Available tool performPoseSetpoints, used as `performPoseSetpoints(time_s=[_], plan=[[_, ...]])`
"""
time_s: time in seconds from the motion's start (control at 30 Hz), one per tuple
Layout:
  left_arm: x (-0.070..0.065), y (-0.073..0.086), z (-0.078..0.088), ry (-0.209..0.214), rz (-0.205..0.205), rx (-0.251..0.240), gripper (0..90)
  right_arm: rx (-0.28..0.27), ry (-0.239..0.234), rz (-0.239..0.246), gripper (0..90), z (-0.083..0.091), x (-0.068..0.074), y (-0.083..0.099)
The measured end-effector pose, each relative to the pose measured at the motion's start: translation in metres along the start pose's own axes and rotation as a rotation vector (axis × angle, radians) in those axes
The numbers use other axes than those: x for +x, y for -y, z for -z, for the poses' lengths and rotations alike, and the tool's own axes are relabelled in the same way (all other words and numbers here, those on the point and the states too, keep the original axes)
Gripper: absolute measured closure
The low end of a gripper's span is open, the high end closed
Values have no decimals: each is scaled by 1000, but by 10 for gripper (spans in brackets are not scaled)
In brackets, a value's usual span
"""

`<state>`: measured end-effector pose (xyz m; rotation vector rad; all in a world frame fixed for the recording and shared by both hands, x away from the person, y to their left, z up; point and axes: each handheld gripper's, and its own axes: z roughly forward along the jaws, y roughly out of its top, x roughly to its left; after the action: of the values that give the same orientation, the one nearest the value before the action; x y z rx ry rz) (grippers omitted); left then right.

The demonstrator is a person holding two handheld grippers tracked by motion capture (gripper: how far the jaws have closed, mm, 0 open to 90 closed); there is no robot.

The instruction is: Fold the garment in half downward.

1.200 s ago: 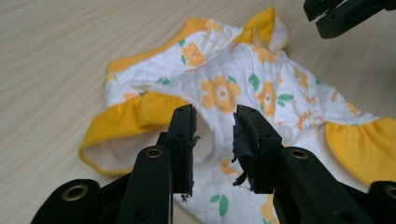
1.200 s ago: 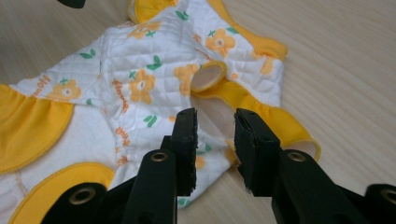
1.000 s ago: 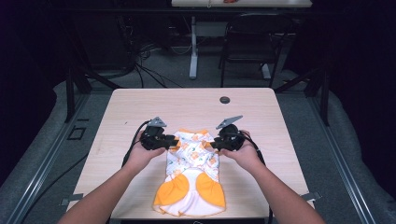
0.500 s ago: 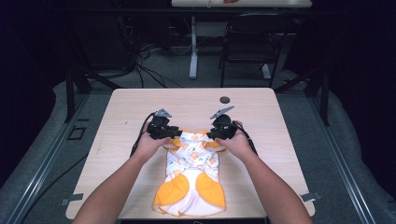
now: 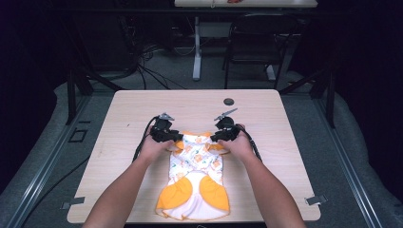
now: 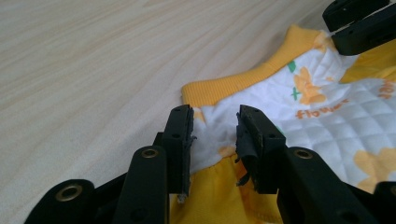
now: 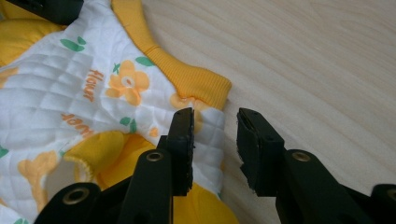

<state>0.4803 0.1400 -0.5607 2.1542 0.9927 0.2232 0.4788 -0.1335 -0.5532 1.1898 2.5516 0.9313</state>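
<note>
A small quilted white garment (image 5: 197, 164) with orange flowers and yellow ribbed trim lies flat on the wooden table (image 5: 285, 142). My left gripper (image 5: 176, 139) is low at its top left corner. In the left gripper view the jaws (image 6: 215, 119) stand apart over white fabric (image 6: 327, 121) and have just been opening; the pads do not press on it. My right gripper (image 5: 216, 138) is at the top right corner. Its jaws (image 7: 215, 119) have also just been opening, with the garment's corner edge (image 7: 196, 84) between them, not pinched.
A small dark round thing (image 5: 229, 101) lies on the table beyond the garment. The other gripper's jaws show at the top right (image 6: 359, 23) of the left gripper view. A chair (image 5: 256, 42) and cables (image 5: 152, 71) are on the floor behind the table.
Both hands moved away from the person and inward to the garment's top corners and sank toward the table. Both pairs of jaws stand wider. The garment lies as before.
</note>
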Motion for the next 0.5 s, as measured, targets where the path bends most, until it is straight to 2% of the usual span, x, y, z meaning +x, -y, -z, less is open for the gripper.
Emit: performPoseSetpoints(time_s=[0.27,0.37,0.5], plan=[[-2,4,-7,-11,-13,28,639,40,23,-3,636,-10,1,2],[-2,6,-7,-6,-26,33,660,37,23,9,659,-12,2,4],[1,9,-8,5,-15,27,698,35,19,24,715,-12,4,4]])
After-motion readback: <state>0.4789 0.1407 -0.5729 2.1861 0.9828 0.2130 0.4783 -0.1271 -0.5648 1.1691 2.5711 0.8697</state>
